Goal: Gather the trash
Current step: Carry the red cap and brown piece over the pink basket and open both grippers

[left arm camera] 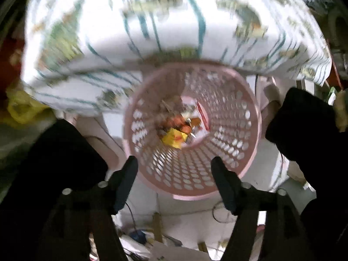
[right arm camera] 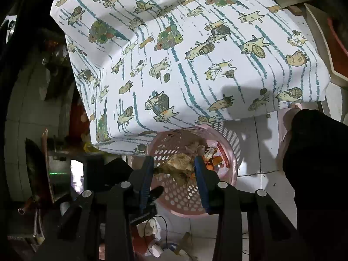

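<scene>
The left gripper (left arm camera: 174,167) points straight down over a pink perforated basket (left arm camera: 250,117) that stands on a white tiled floor (left arm camera: 269,158). Its jaws stand wide apart with nothing between them; through the gap the left wrist view looks into the basket's mouth. At the bottom of the basket lies a heap of trash: a yellow wrapper (left arm camera: 174,138), orange scraps (left arm camera: 180,121) and some brownish bits, all somewhat blurred.

The right gripper (right arm camera: 174,165) hangs tilted downward just above the near rim of the same basket (right arm camera: 235,150). Its blue-padded jaws are set narrow and clamp a crumpled brownish piece of trash (right arm camera: 180,163), which sits between the pads over the basket's opening. Below it, inside the basket, more orange and pale scraps (right arm camera: 214,159) are visible.

A white cloth (right arm camera: 184,65) printed with cartoon cats and teal stripes drapes over the piece of furniture behind the basket, and its lower edge overhangs the far rim. A dark, rounded shape (right arm camera: 315,152) fills the right side of the right wrist view; what it is cannot be told. Loose cables and small clutter (right arm camera: 156,235) lie on the floor in front of the basket, near the bottom of both views.
</scene>
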A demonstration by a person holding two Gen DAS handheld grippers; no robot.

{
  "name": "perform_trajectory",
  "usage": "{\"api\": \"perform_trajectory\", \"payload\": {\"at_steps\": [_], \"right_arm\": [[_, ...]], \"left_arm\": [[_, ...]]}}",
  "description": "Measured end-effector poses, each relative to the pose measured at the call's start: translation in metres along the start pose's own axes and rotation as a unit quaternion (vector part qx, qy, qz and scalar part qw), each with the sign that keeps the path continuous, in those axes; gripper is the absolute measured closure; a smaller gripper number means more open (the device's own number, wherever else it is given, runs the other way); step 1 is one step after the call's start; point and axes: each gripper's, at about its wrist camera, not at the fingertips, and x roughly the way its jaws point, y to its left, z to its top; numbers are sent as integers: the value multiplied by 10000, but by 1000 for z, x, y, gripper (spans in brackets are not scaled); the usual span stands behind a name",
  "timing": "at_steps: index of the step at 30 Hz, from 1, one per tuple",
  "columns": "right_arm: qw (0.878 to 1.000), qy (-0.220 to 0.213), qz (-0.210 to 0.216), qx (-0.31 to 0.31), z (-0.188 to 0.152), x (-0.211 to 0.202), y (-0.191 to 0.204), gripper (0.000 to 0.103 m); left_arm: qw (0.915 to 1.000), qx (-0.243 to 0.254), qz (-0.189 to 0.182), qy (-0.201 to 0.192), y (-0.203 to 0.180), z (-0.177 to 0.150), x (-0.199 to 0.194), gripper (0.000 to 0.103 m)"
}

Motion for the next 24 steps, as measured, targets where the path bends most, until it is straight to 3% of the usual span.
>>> {"api": "perform_trajectory", "payload": {"at_steps": [4, 8, 13, 24], "right_arm": [[9999, 36, -88, -139, 0, 6, 4, 63], [9978, 76, -465, -460, -7, 24, 15, 63], [9954, 294, -713, -569, -18, 52, 21, 63], [9906, 665, -1121, -406, -34, 100, 9, 63]], "left_arm": [[9980, -259, -186, -550, 14, 3, -39, 34], [9940, -371, -76, -1029, 28, 6, -67, 34], [9922, -668, -191, -1039, 46, 11, -72, 34], [9903, -704, -193, -1181, 50, 12, -79, 34]]}}
